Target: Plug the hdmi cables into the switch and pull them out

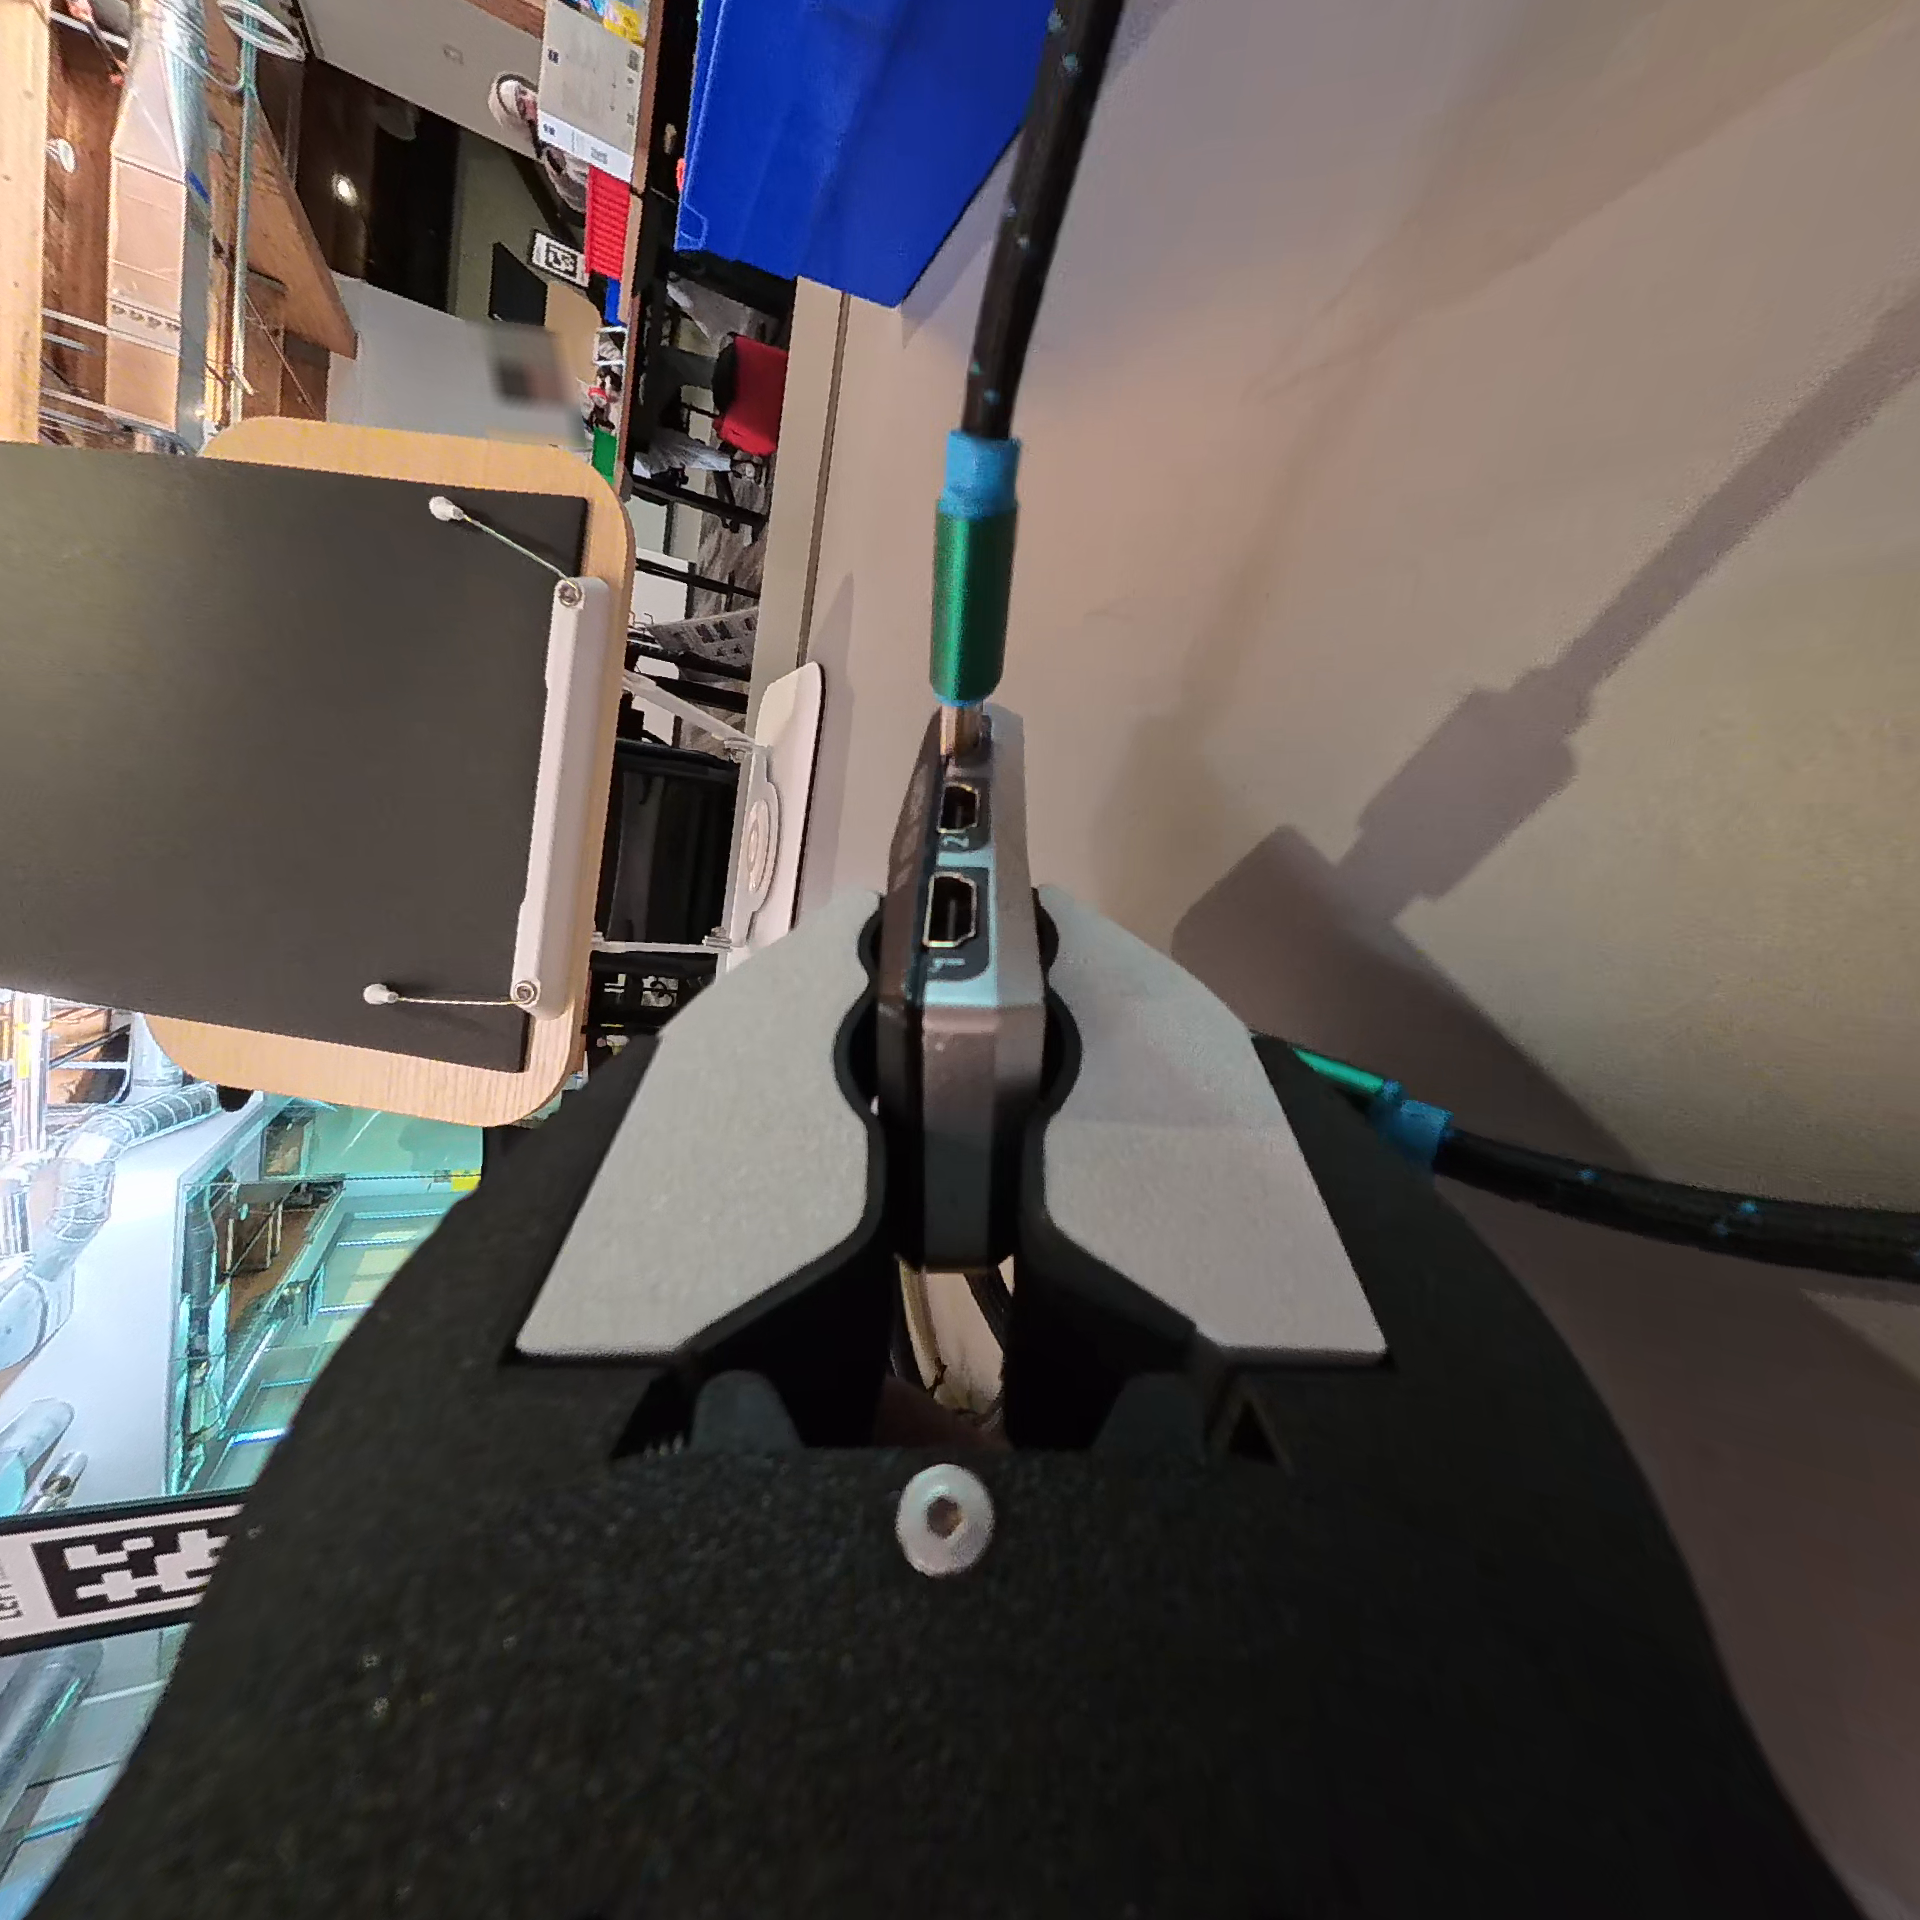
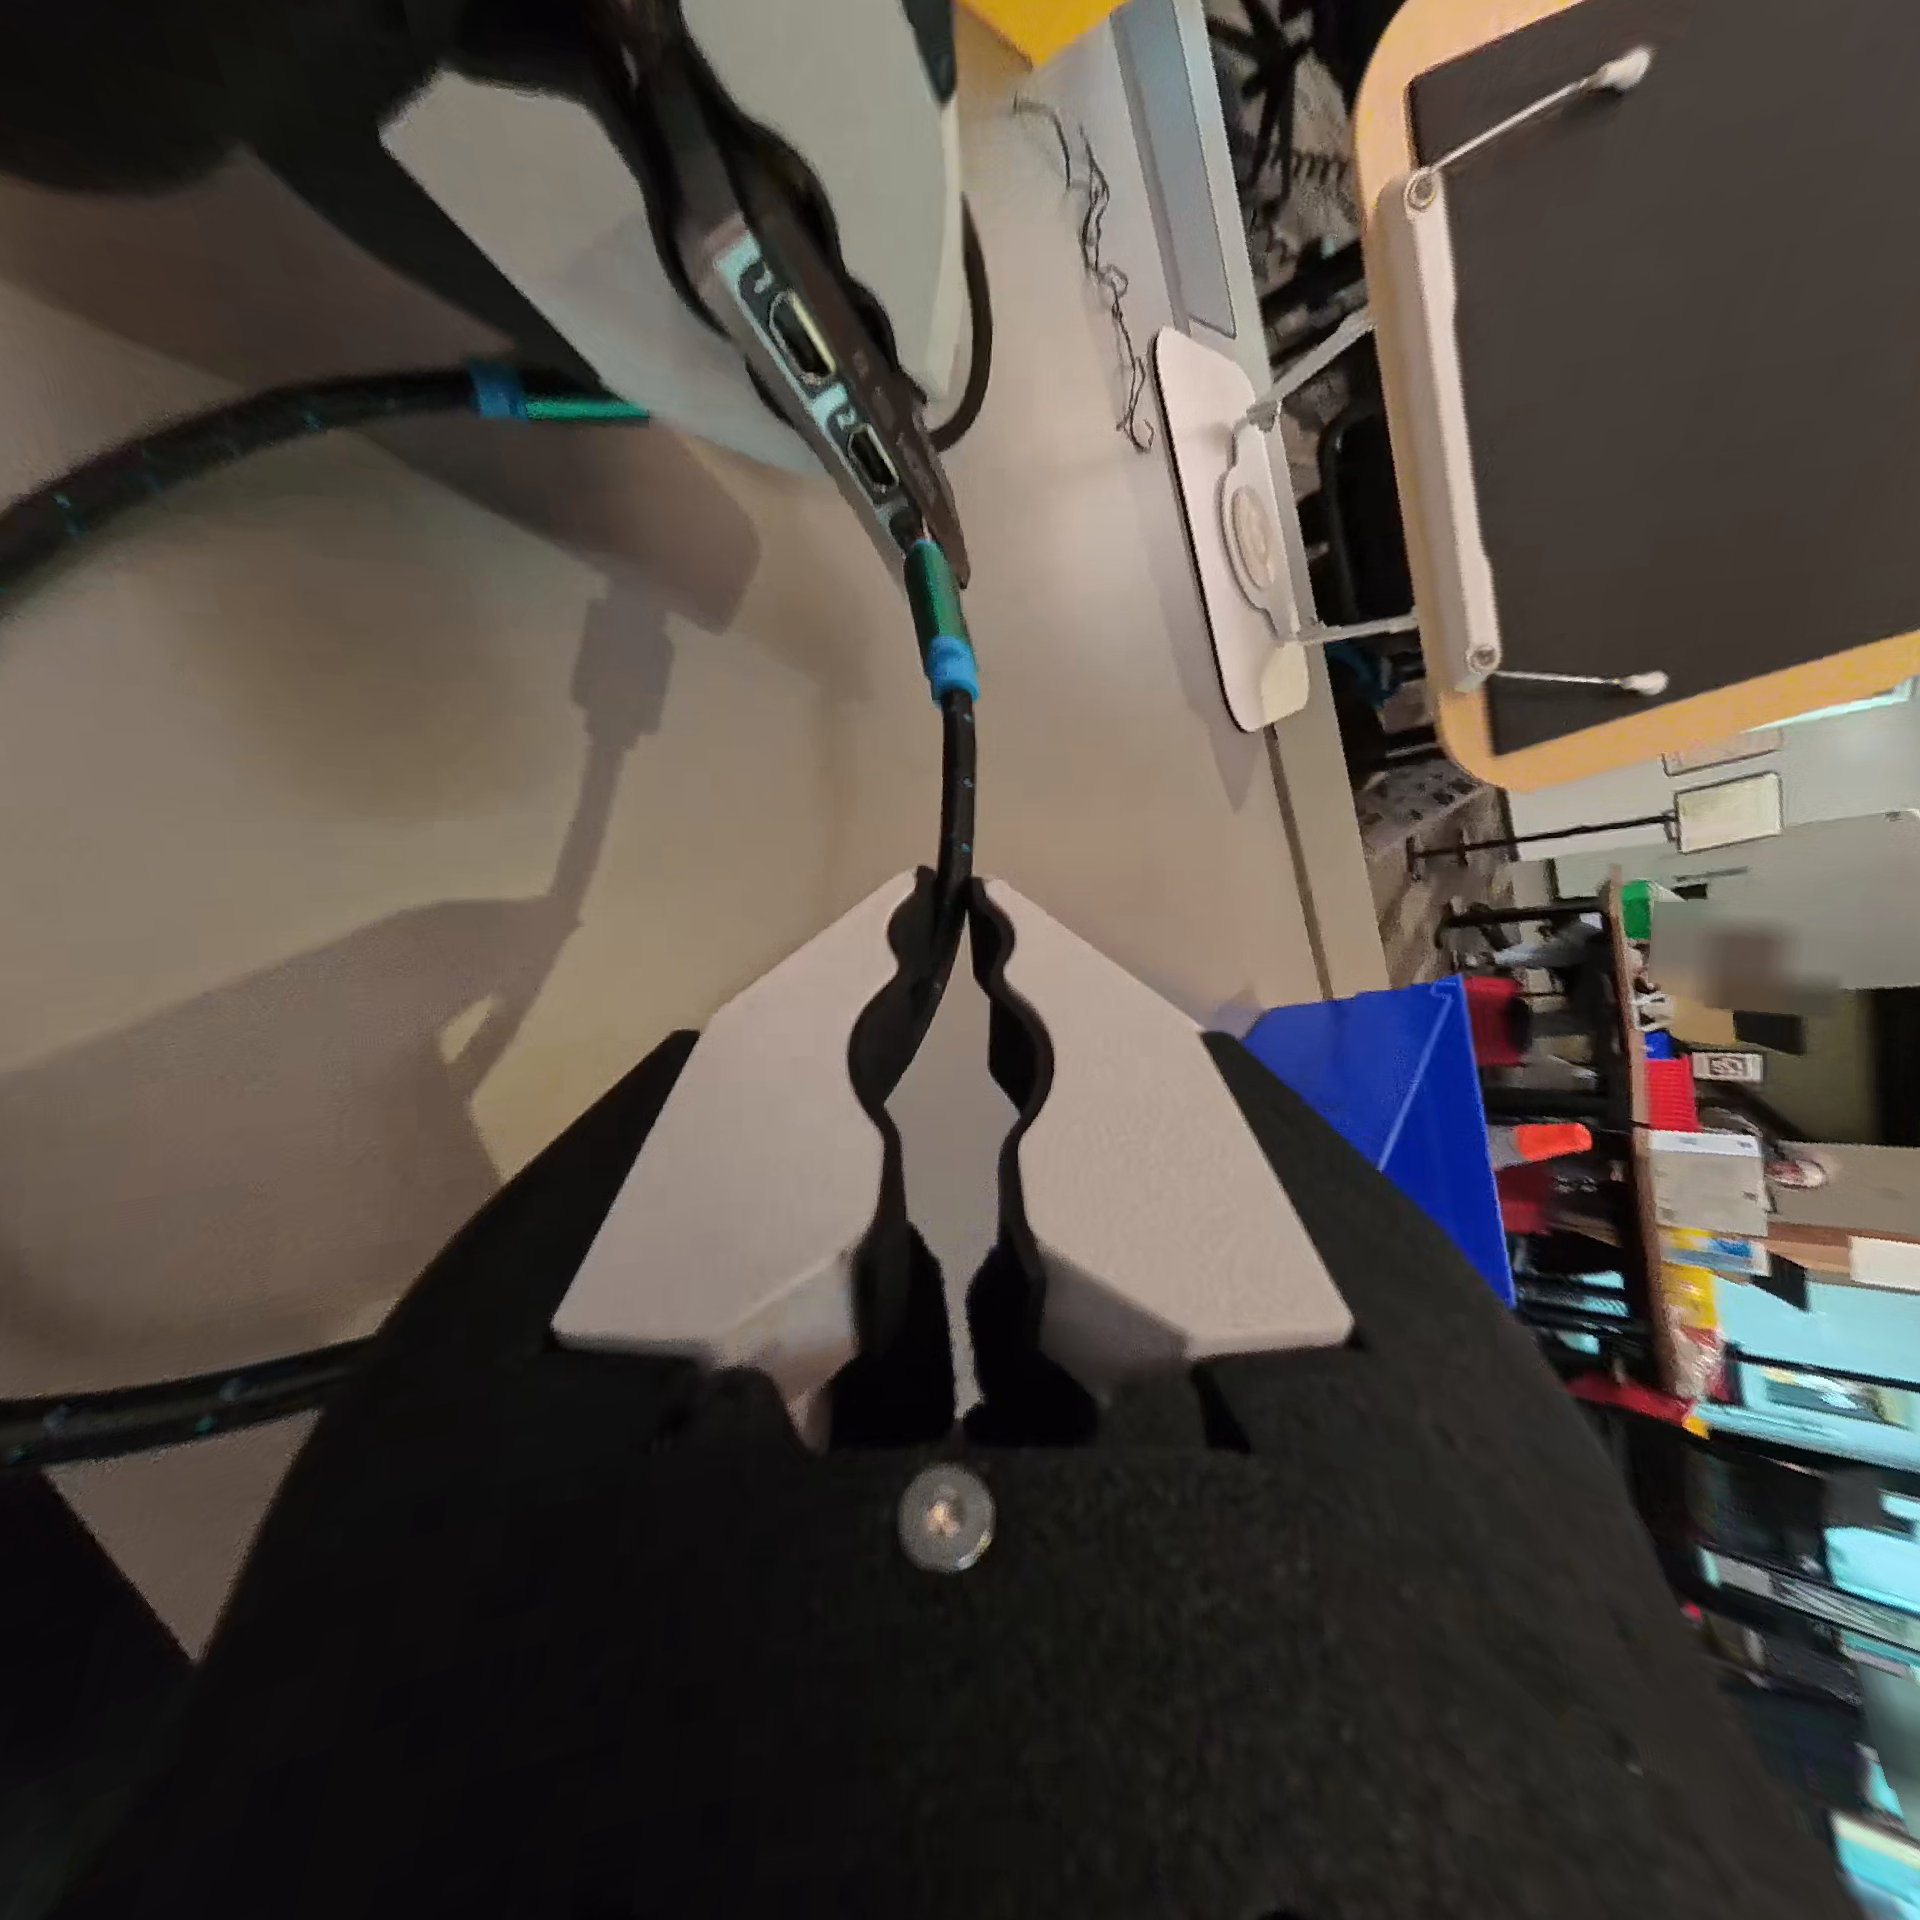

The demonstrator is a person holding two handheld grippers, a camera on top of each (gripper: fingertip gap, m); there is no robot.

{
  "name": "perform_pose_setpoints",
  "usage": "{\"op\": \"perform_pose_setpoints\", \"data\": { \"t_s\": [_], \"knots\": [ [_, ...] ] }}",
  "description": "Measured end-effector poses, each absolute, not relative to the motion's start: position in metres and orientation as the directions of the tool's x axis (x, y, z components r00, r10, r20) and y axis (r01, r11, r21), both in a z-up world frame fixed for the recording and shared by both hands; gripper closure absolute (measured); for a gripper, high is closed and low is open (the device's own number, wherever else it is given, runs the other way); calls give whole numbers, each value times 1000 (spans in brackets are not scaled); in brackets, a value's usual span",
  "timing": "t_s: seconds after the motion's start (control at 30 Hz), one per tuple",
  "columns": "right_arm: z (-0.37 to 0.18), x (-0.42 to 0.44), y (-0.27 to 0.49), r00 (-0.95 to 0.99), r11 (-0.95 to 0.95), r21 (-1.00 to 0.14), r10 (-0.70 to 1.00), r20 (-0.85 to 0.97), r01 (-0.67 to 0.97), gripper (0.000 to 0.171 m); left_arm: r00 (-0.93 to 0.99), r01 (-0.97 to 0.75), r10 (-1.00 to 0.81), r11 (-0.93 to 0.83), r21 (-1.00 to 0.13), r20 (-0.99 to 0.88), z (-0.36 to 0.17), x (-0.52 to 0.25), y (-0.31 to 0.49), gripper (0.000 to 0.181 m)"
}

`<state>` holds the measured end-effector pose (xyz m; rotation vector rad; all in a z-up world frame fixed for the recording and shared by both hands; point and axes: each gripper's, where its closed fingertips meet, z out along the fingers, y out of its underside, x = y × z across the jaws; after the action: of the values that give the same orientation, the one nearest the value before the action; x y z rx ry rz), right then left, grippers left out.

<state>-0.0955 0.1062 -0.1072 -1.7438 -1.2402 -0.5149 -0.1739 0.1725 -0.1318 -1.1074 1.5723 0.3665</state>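
1. Left wrist view only: left tongs (image 1: pixel 961 997) clamped on the grey switch (image 1: pixel 971 1039), which stands on edge between the pale fingers (image 1: pixel 727 1143). Two empty ports face the camera – the larger one (image 1: pixel 943 912) just past the fingertips, a smaller one (image 1: pixel 956 808) beyond it.
2. Same view: a green plug (image 1: pixel 968 603) with a blue collar sits in the far end of the switch; a strip of bare metal shows at the joint, so I cannot tell if it is fully seated. Its black braided cable (image 1: pixel 1013 312) runs away past a blue bin (image 1: pixel 831 135).
3. Second green-and-blue plug (image 1: pixel 1361 1091) shows at the right, partly hidden behind the right-hand finger – its tip is out of sight.
4. Right wrist view only: right tongs (image 2: pixel 943 891) nearly closed, pinching the black cable (image 2: pixel 958 790) at the fingertips, well back from the plug (image 2: pixel 935 597), which meets the near end of the switch (image 2: pixel 831 384).
5. This view also shows the left tongs (image 2: pixel 675 208) from outside, holding the switch at top, and the second plug (image 2: pixel 561 403) beside them with its cable looping off to the left.
6. Pose: both views are rolled sideways; the beige bench (image 2: pixel 364 779) runs vertically in frame. The two tongs face each other along the cable.
7. Background in both: a wood-edged black board (image 1: pixel 281 748), blurred shelving.
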Motion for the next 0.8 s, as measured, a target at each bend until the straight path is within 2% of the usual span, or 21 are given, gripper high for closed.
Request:
{"op": "perform_pose_setpoints", "data": {
  "t_s": [0.1, 0.17, 0.33, 0.67, 0.8],
  "knots": [
    [-101, -99, 105, 423, -51, -467, 517, 744, 883, 166, 67, -797, -458, 509, -324, -886, -132, -173, 172, 159],
    [-100, -100, 104, 387, -8, -441, 493, 779, 898, 166, 69, -790, -474, 512, -338, -878, -132, -173, 171, 159],
    [-114, -93, 106, 195, 31, -232, 444, 874, 972, 165, 55, -769, -492, 534, -351, -869, -130, -170, 165, 158],
    [-110, -86, 108, 215, -2, -236, 425, 879, 972, 166, 68, -780, -504, 511, -361, -861, -131, -175, 171, 158],
    [-107, -87, 109, 184, 0, -200, 393, 901, 980, 166, 56, -783, -504, 513, -351, -862, -133, -175, 170, 158]
  ]
}}
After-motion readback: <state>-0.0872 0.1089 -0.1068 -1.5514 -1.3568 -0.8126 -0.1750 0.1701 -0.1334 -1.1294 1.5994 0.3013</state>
